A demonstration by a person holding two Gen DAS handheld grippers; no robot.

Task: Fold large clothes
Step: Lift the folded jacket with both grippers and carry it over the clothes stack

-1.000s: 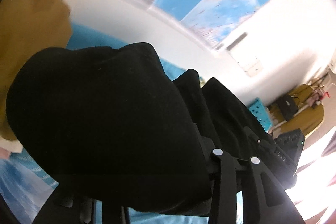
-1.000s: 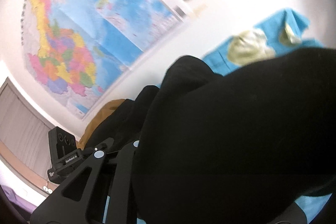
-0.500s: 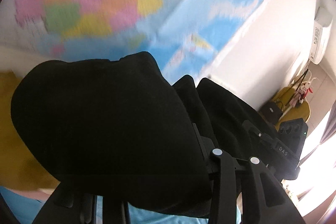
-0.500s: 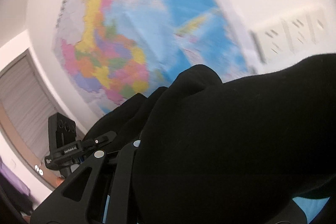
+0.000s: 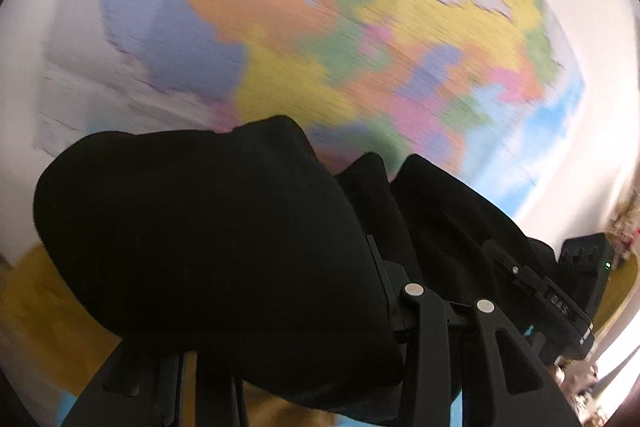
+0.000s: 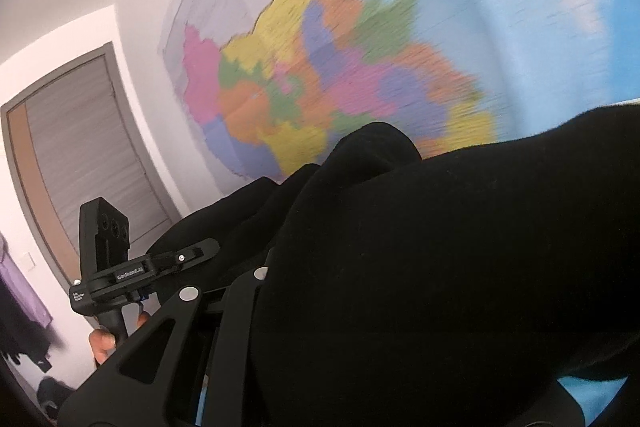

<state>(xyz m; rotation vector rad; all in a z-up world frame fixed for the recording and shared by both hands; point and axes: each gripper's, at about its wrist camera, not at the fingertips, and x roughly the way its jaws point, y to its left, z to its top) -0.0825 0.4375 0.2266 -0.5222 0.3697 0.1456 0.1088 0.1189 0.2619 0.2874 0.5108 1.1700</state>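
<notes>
A large black garment [image 5: 208,247] hangs bunched over my left gripper [image 5: 304,339], which is shut on its edge; the cloth hides the fingertips. The same black garment [image 6: 440,267] fills the right wrist view, and my right gripper [image 6: 256,311] is shut on it too. The garment stretches between the two grippers, held high in the air facing the wall. The right gripper shows in the left wrist view [image 5: 552,299]. The left gripper and the hand holding it show in the right wrist view [image 6: 120,275].
A colourful wall map [image 5: 320,27] fills the background, also in the right wrist view [image 6: 340,47]. A mustard-yellow cloth [image 5: 44,327] lies below left. A grey door [image 6: 80,147] stands at left. A strip of blue surface [image 6: 592,399] shows at the bottom.
Both grippers have lifted and tilted upward with the black garment. The blue surface and clothes have dropped out of view, and the wall map now fills both views.
</notes>
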